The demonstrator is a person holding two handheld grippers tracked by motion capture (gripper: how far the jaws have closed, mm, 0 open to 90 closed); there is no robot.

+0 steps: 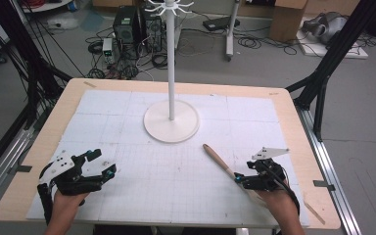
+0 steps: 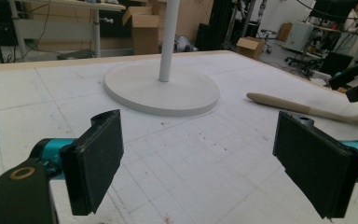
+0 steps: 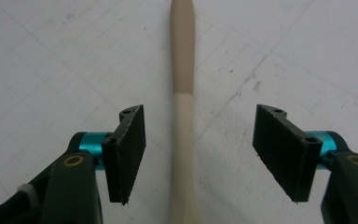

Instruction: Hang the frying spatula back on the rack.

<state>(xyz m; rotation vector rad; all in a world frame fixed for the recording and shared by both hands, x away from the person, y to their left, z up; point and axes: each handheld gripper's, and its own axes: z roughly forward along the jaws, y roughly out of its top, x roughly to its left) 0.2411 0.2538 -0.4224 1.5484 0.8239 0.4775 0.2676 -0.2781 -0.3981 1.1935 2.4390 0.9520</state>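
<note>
A wooden spatula [image 1: 221,162] lies flat on the white gridded mat [image 1: 176,186], running diagonally from the middle of the table toward the near right corner, with its darker handle end pointing at the stand. The right gripper [image 1: 238,179] sits over the lower part of it; in the right gripper view the spatula [image 3: 182,116] runs straight up between the two black pads [image 3: 129,149], which stand apart on either side with a clear gap to the wood, so nothing is clamped. The mat around the handle is bare and nothing blocks the pads from either side.

The left gripper [image 1: 105,164] rests near the left front edge of the mat, well apart from the spatula, its jaws spread wide with nothing between them. From the left gripper view the spatula [image 2: 303,107] lies off to the right, beyond the open pads [image 2: 98,158], and part of the right gripper [image 2: 354,84] shows at the far right edge.

The only other thing on the table is a white stand [image 1: 171,73], its round base [image 1: 171,128] set behind the centre of the mat, near the spatula's handle tip but not touching it. The pole rises to a crown of hooks [image 1: 169,6] at the top of the high view. Beyond the table, on the floor, lie cables, computer cases [image 1: 132,27] and cardboard boxes [image 1: 289,17].
</note>
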